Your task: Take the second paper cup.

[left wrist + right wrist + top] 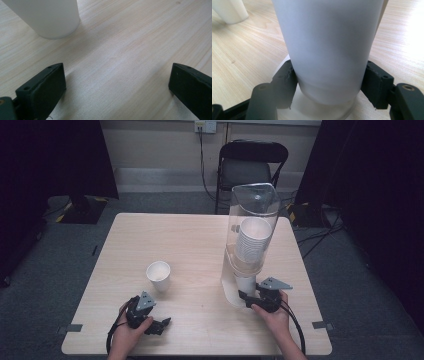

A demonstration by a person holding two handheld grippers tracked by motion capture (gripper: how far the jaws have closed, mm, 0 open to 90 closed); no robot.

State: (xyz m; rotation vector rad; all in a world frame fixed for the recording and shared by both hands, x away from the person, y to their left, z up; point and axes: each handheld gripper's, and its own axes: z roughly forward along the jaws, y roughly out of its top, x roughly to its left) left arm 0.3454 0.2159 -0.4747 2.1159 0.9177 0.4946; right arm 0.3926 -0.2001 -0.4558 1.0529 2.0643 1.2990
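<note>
Matt paper, pale wood grain and clear glossy plastic are showing around the grippers.

The table (200, 245) is showing pale wood-look grain with a soft sheen between the left gripper (117, 82) jaws, which are looking like matt black plastic. The white cup (327, 50) between the right gripper (329, 87) jaws is looking like smooth matt paper; the dispenser tube (255, 205) above it is looking like clear, glossy plastic. The loose cup (158, 275) ahead of the left gripper is looking like the same matt paper.

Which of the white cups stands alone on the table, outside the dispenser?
The single cup left of the clear dispenser; the other cups are stacked inside it.
</note>
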